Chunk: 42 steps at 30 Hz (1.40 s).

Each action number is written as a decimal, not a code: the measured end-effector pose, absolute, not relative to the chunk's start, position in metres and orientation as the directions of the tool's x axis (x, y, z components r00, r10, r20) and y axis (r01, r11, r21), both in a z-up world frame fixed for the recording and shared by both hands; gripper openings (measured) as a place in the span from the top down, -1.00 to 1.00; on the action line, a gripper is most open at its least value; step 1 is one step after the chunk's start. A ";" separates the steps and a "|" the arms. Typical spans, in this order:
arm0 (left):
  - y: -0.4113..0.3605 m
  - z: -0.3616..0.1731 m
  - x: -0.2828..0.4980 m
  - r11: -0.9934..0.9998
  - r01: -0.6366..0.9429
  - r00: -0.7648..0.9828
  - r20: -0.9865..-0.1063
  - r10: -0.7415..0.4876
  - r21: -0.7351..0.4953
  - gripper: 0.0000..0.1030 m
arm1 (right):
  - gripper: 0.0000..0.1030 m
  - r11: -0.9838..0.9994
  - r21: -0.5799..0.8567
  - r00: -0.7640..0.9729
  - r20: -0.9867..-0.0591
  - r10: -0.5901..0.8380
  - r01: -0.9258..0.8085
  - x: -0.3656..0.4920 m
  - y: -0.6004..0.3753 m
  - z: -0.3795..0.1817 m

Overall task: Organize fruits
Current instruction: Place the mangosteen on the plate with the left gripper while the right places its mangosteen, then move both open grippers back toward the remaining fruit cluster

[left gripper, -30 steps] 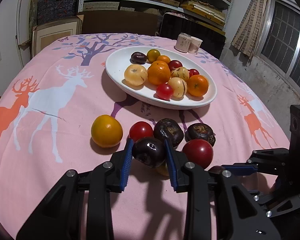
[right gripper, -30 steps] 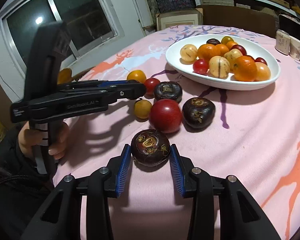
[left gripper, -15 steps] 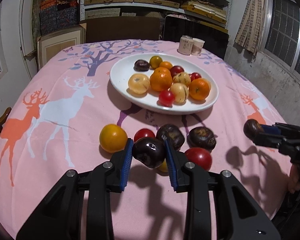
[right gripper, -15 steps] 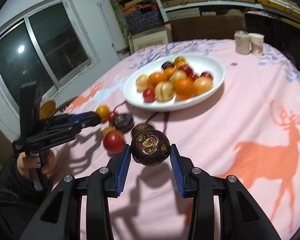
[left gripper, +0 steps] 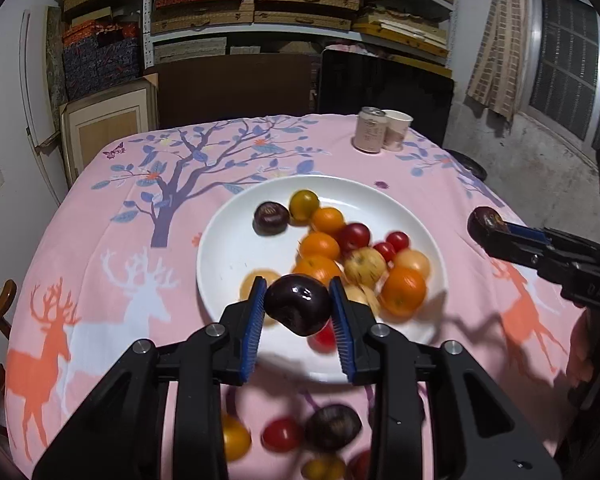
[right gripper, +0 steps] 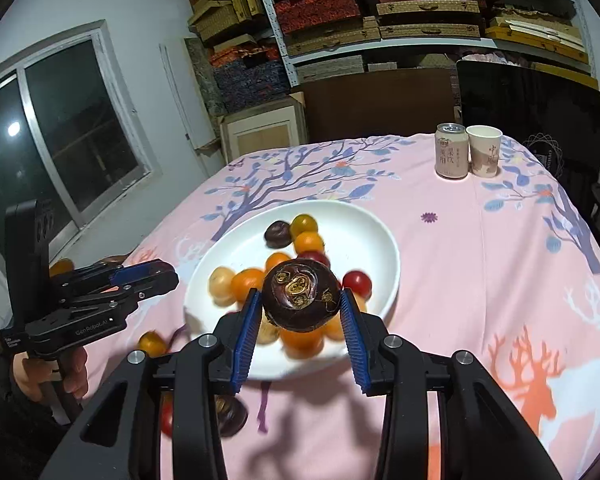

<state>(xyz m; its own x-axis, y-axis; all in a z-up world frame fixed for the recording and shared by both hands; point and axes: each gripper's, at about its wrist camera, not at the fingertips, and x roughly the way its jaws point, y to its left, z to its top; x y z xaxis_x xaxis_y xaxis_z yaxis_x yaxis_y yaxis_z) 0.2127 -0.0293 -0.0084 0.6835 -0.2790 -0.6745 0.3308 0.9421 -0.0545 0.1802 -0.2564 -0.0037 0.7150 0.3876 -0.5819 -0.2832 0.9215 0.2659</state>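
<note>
My tongs (left gripper: 296, 312) are matt black plastic with ribbed blue pads (left gripper: 252, 328); the dark fruit (left gripper: 298, 309) shines glossy above a smooth white plate (left gripper: 228, 248).

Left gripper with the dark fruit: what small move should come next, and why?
Probably ease it forward and down over the bare left part of the white plate, then open. The left gripper holds the dark purple fruit in its fingers, above the plate's near edge; other fruits crowd the right side.

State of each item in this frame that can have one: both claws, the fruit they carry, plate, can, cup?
left claw: shut on dark plum, lifted
right claw: shut on mangosteen, lifted
white plate: partly filled with fruit
can: upright, opening unclear
paper cup: upright, contents unseen
</note>
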 end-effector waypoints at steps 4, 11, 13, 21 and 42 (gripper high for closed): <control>-0.035 -0.014 0.258 0.949 0.303 0.659 -0.700 -0.275 -0.088 0.39 | 0.22 0.927 0.261 0.700 -0.608 0.374 -0.268 0.217 -0.243 -0.009; -0.032 -0.030 0.285 0.953 0.262 0.625 -0.726 -0.286 -0.150 -0.09 | -0.13 0.926 0.272 0.658 -0.651 0.378 -0.262 0.245 -0.220 -0.026; -0.026 -0.028 0.274 0.959 0.250 0.646 -0.715 -0.268 -0.133 -0.12 | -0.13 0.922 0.282 0.648 -0.656 0.388 -0.266 0.237 -0.221 -0.029; -0.017 -0.041 0.195 0.941 0.329 0.631 -0.723 -0.280 -0.077 -0.25 | -0.15 0.893 0.356 0.599 -0.663 0.449 -0.274 0.171 -0.236 -0.054; 0.024 -0.073 0.101 0.966 0.234 0.636 -0.733 -0.241 -0.115 -0.49 | -0.18 0.880 0.370 0.548 -0.688 0.476 -0.298 0.097 -0.231 -0.089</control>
<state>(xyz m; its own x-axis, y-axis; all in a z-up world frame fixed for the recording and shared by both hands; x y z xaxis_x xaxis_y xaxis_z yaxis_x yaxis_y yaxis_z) 0.1007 0.0237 -0.0731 0.6361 -0.2412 -0.7329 0.2336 0.9655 -0.1150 0.0966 -0.2311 -0.0895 0.5485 0.4755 -0.6878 -0.2984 0.8797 0.3702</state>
